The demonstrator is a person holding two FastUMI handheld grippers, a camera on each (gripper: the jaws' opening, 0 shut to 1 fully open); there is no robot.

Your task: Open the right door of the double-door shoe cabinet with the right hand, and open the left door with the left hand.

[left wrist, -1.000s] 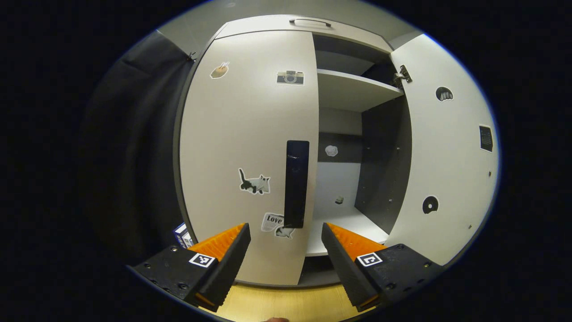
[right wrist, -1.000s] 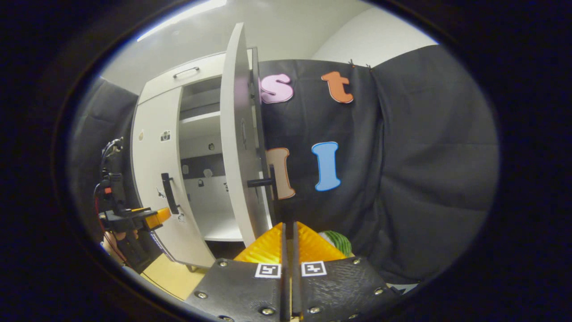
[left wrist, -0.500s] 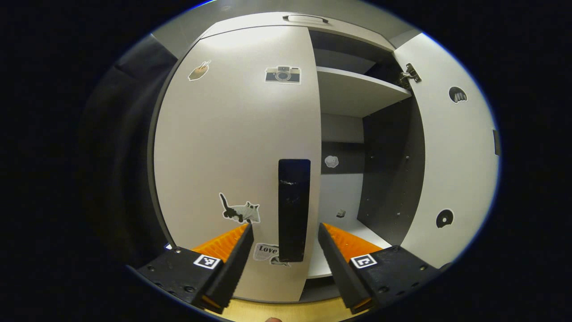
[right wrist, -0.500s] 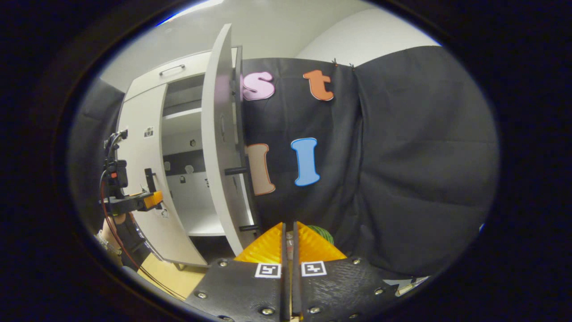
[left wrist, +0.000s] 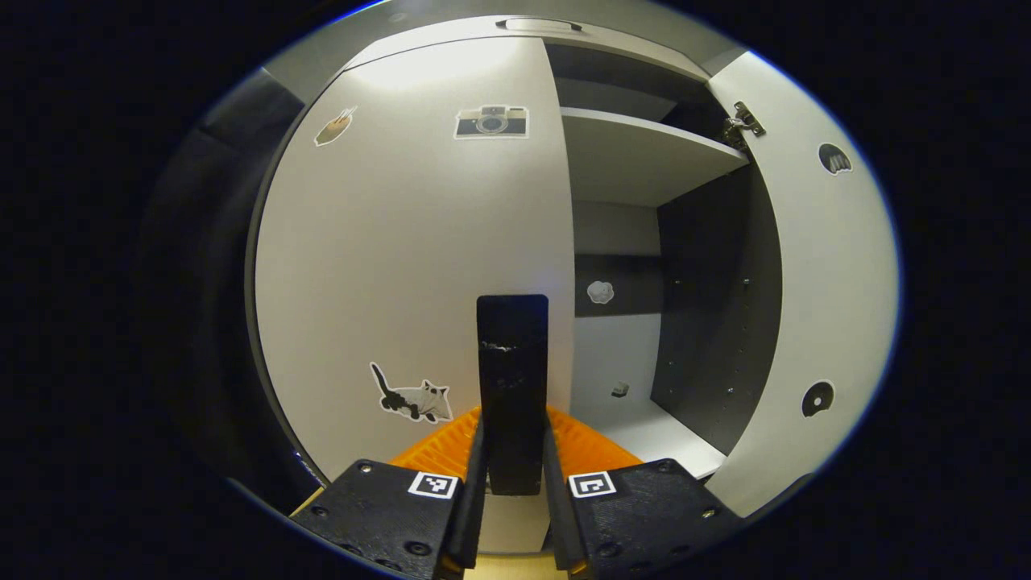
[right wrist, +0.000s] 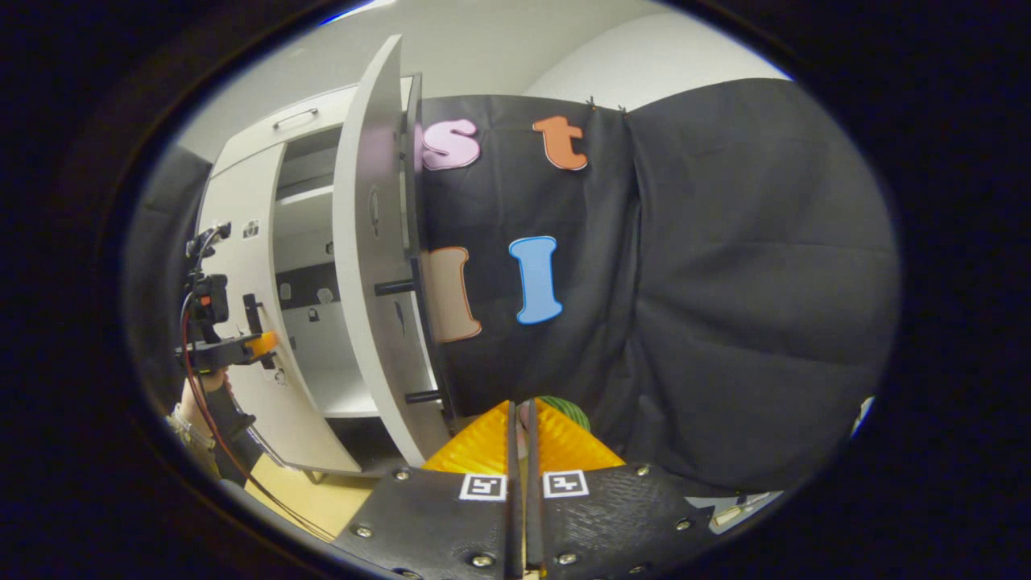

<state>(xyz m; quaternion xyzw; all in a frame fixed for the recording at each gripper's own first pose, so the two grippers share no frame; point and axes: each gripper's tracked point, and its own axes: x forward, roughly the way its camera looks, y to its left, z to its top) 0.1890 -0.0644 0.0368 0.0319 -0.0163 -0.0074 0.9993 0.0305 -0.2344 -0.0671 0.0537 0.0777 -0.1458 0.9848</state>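
Observation:
The white shoe cabinet's left door [left wrist: 403,242] stands closed, with stickers on its face. Its black vertical handle [left wrist: 512,362] sits between the fingers of my left gripper [left wrist: 513,435], which is shut on it from both sides. The right door [left wrist: 821,266] hangs wide open, showing a white shelf [left wrist: 636,153] and dark inner walls. In the right gripper view the right door [right wrist: 366,242] is seen edge-on with its black handle [right wrist: 395,286] sticking out. My right gripper [right wrist: 519,415] is shut on nothing, apart from that door. The left gripper [right wrist: 233,348] shows far off at the left door's handle [right wrist: 251,314].
Black booth cloth [right wrist: 725,282] hangs right of the open door. A green striped object [right wrist: 568,407] lies low behind my right fingertips. Yellow wooden floor [right wrist: 314,499] runs in front of the cabinet. A hand [right wrist: 201,395] holds the left gripper. A drawer handle [left wrist: 538,24] tops the cabinet.
My left gripper moved forward and shut on the left door's handle. The right gripper drew back slightly from the open right door, still shut.

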